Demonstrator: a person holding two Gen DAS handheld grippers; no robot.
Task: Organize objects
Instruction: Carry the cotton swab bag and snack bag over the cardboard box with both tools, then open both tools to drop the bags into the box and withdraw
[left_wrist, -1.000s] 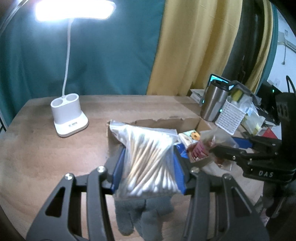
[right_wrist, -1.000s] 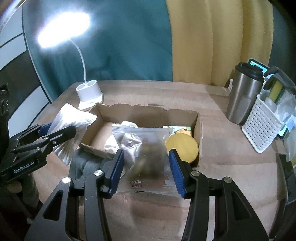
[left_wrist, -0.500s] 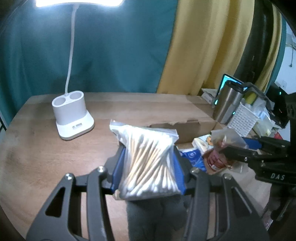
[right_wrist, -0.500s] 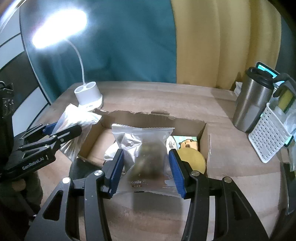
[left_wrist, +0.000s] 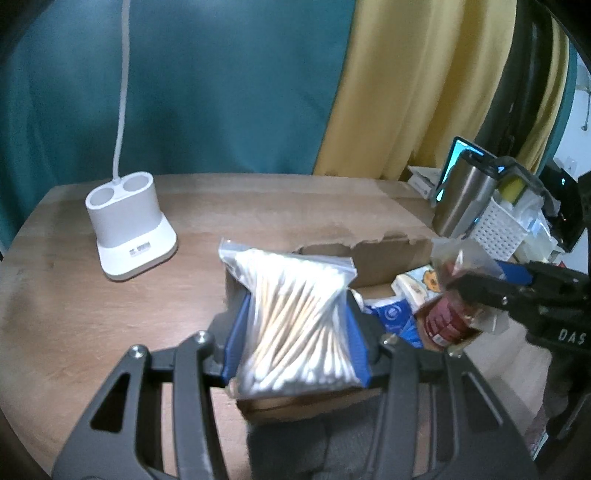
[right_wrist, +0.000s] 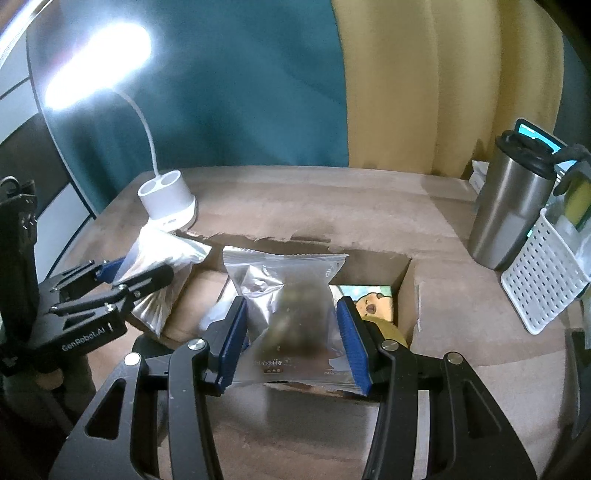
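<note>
My left gripper (left_wrist: 297, 341) is clamped on a zip bag of cotton swabs (left_wrist: 295, 317), blue pads pressing both sides; the swabs run roughly along the fingers, bag seal pointing away from me. My right gripper (right_wrist: 291, 341) is clamped on a clear snack packet (right_wrist: 286, 314), crimped top edge up and away, label end toward the hand.

Both loads hang over the open cardboard box (right_wrist: 406, 280). Key relation: the box lies directly ahead of and below each gripper. The swab bag sits over the box's left end, near the torn wall; the packet sits over the middle. My judgement: the left hand is nearer the free floor space at the left end, so it may go down first. The right end is already taken up by a picture card (right_wrist: 373, 301) and a yellow item half hidden behind the right pad.

Surface: a wooden table (right_wrist: 332, 195), bare behind the box. A white lamp (right_wrist: 168, 201) stands at the back left, lit. A steel tumbler (right_wrist: 511, 210) and a white basket (right_wrist: 543, 284) stand to the right, apart from the box. Teal and yellow curtains behind.

Risk, as I judge it: both bags are slippery film.
</note>
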